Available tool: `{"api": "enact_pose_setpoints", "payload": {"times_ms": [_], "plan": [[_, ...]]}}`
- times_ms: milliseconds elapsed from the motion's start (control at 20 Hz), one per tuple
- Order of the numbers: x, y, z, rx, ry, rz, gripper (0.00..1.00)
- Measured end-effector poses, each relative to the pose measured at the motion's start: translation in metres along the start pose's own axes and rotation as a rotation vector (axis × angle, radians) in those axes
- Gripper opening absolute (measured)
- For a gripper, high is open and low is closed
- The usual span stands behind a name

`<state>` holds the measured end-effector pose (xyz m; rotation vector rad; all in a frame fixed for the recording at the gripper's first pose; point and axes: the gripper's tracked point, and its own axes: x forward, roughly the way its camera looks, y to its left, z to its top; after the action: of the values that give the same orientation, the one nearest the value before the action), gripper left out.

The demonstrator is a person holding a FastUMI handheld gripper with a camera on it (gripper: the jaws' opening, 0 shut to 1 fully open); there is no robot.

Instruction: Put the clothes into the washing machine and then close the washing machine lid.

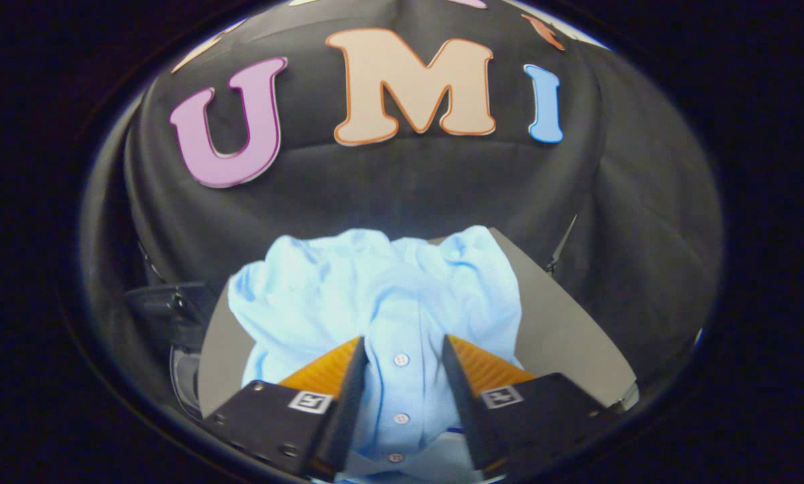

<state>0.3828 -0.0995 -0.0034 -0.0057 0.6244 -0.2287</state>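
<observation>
A light blue button-up shirt (375, 296) lies crumpled on a grey table (563, 336). My gripper (402, 353) is low over the near part of the shirt. Its fingers are partly apart, and the shirt's button placket (400, 390) lies flat in the gap between them. Each fingertip rests at the fabric on one side of the placket, with a small fold beside the left fingertip (356, 356). The rest of the shirt spreads out beyond the fingers toward the far end of the table.
The black cloth wall (409, 181) stands close behind the table. A dark object (173, 309) sits lower down past the table's left edge; its shape is unclear. Bare grey tabletop shows to the right of the shirt.
</observation>
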Motion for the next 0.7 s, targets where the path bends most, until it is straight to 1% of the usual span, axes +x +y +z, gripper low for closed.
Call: {"api": "enact_pose_setpoints", "payload": {"times_ms": [100, 150, 250, 300, 400, 550, 700], "plan": [[-0.009, 0.008, -0.006, 0.033, -0.012, 0.036, 0.31], [-0.012, 0.012, 0.003, 0.036, -0.102, 0.062, 0.15], [-0.020, 0.012, -0.005, 0.048, -0.117, 0.082, 0.06], [-0.024, 0.009, -0.002, 0.074, -0.148, 0.083, 0.05], [-0.041, 0.015, -0.002, 0.094, -0.176, 0.111, 0.03], [-0.075, 0.024, -0.006, 0.060, -0.185, 0.136, 0.03], [-0.112, 0.041, 0.015, 0.098, -0.228, 0.199, 0.03]]}}
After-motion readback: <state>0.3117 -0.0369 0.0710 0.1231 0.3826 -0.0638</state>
